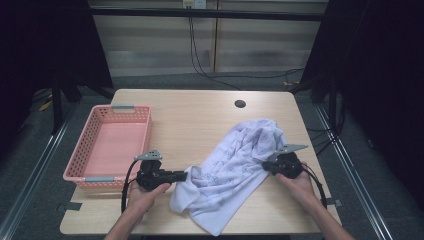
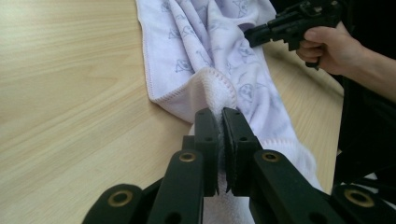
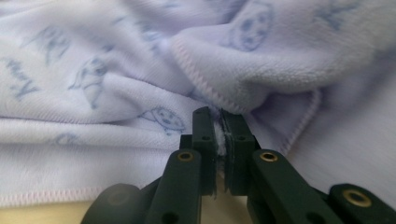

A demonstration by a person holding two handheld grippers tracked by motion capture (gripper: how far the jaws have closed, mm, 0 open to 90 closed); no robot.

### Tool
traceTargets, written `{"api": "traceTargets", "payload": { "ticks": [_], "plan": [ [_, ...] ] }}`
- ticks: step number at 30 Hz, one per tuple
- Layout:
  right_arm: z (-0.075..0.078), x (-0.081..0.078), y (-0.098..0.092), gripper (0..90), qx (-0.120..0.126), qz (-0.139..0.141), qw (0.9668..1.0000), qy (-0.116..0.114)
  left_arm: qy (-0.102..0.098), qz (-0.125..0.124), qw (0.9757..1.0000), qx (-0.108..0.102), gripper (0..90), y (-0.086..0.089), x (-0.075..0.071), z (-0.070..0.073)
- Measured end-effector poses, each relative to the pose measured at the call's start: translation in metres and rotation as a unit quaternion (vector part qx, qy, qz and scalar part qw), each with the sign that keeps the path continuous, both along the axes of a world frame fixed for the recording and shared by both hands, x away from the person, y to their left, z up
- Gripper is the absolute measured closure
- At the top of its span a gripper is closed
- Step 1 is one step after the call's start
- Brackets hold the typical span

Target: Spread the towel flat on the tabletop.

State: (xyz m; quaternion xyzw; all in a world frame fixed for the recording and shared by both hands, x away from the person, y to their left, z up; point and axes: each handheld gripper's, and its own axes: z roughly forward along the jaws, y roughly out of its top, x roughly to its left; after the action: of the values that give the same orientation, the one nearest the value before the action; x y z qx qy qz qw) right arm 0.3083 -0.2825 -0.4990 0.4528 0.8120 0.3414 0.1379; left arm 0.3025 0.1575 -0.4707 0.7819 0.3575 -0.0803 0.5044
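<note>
I count one towel (image 1: 235,165), one pink basket (image 1: 112,145), and one worktop (image 1: 200,112) with one round hole (image 1: 240,104). I hold two hand-held grippers, left (image 1: 184,175) and right (image 1: 265,165); the basket seems empty.

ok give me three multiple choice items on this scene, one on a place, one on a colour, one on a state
1. Where is the basket?
A. on the table's left side
B. on the floor
C. on top of the towel

2. What colour is the basket?
A. green
B. pink
C. black

3. What are the two claws doing?
A. both hang open above the table
B. both are shut on the towel
C. one holds the basket

Answers: 1 A, the high view shows it on the table, left of the towel. 2 B, its mesh walls are pink. 3 B, the left claw and the right claw each pinch the towel's hem between their jaws.
</note>
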Motion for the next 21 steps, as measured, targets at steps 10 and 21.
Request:
{"api": "traceTargets", "payload": {
  "ticks": [10, 21],
  "plan": [
    [-0.003, 0.037, -0.053, 77.7, -0.01, -0.09, 0.9957, -0.021, 0.016, 0.019, 0.9993, 0.028, 82.7, -0.008, 0.014, -0.018],
    [0.03, -0.041, -0.015, 44.2, 0.103, 0.037, 0.9933, -0.036, -0.058, -0.012, 0.998, 0.02, 61.1, -0.012, -0.005, 0.012]
  ]
}}
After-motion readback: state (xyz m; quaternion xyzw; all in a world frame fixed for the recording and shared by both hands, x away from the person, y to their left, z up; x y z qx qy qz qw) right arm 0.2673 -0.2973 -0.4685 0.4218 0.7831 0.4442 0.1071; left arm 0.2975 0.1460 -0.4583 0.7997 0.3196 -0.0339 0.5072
